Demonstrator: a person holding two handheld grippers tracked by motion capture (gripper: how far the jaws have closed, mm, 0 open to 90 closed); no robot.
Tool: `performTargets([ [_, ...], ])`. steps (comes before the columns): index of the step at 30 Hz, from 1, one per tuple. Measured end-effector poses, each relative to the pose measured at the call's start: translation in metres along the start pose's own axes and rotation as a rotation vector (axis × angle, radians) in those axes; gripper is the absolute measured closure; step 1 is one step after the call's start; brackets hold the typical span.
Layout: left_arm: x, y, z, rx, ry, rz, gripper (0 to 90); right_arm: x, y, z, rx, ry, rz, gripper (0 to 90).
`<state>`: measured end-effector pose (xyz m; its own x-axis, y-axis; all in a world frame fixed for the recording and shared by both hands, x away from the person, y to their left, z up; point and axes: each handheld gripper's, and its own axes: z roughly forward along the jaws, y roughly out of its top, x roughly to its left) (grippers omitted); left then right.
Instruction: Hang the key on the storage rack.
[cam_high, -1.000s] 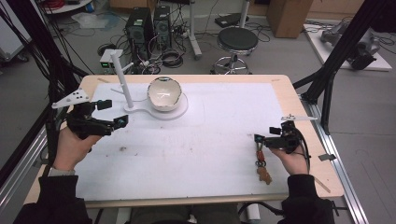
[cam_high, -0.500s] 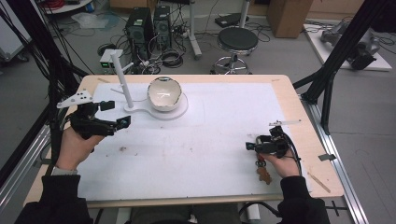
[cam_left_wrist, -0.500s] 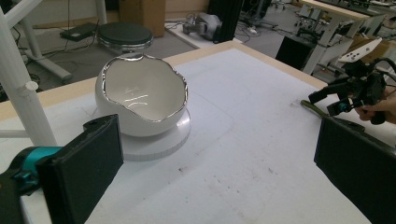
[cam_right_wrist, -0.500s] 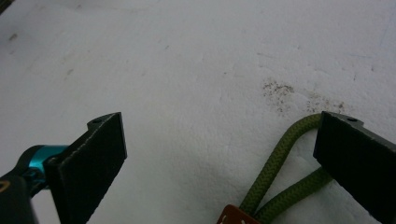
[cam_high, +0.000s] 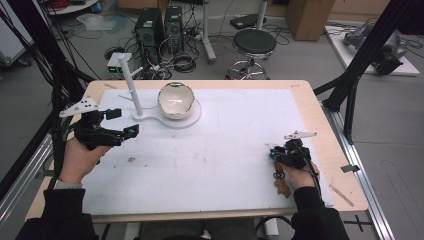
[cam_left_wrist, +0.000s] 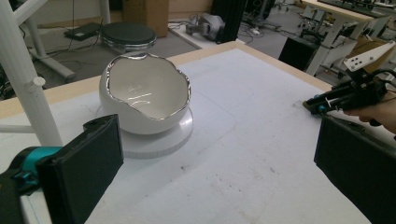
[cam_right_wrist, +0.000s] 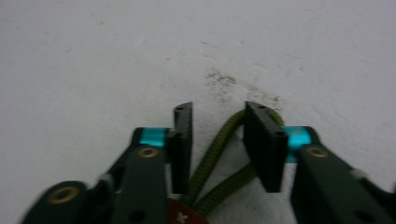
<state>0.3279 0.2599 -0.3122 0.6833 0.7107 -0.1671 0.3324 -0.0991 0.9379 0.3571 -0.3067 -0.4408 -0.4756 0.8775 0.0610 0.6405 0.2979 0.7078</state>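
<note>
Since a second ago: right claw (cam_high: 276, 152) shifted left and nearer along the right side of the desk (cam_high: 310, 107), now lowered over the olive cord (cam_right_wrist: 219, 154), jaws slightly parted with the loop between them, not clamped. Brown charm (cam_high: 283, 187) lying just nearer, beside the wrist. Left claw (cam_high: 125, 122) hardly moved, held wide open above the left side, aimed toward the bowl (cam_high: 176, 100) on its white stand (cam_high: 131, 85).

The bowl (cam_high: 176, 100) sits on a stand (cam_high: 192, 118) at the mat's (cam_high: 225, 150) far left, a post (cam_high: 131, 90) just left of it — a cord loop (cam_right_wrist: 219, 158) lies near right.
</note>
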Motion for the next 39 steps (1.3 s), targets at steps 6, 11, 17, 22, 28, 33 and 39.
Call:
performTargets([
  [6,0.001,-0.001,-0.003,-0.009,0.004,-0.003,1.7,0.003,0.0,0.0,0.003,-0.037,0.0,84.6],
  [11,0.001,-0.001,-0.003,-0.006,0.0,-0.001,1.7,0.003,0.002,0.0,0.011,-0.039,0.0,85.1],
  [17,0.001,-0.001,-0.002,-0.005,0.002,-0.002,1.7,0.003,0.015,-0.029,-0.119,-0.005,0.016,85.3],
  [22,0.001,-0.001,-0.002,-0.007,0.002,-0.003,1.7,0.013,0.034,-0.064,-0.245,-0.01,-0.024,85.3],
  [28,0.0,0.0,-0.004,-0.011,0.01,0.004,1.7,0.032,0.063,-0.109,-0.37,0.016,-0.127,85.4],
  [33,-0.001,0.0,-0.005,-0.015,0.006,0.006,1.7,0.037,0.075,-0.138,-0.437,0.055,-0.139,85.4],
  [39,-0.002,0.0,-0.008,-0.028,0.013,0.015,1.7,0.036,0.079,-0.144,-0.433,0.083,-0.158,85.4],
])
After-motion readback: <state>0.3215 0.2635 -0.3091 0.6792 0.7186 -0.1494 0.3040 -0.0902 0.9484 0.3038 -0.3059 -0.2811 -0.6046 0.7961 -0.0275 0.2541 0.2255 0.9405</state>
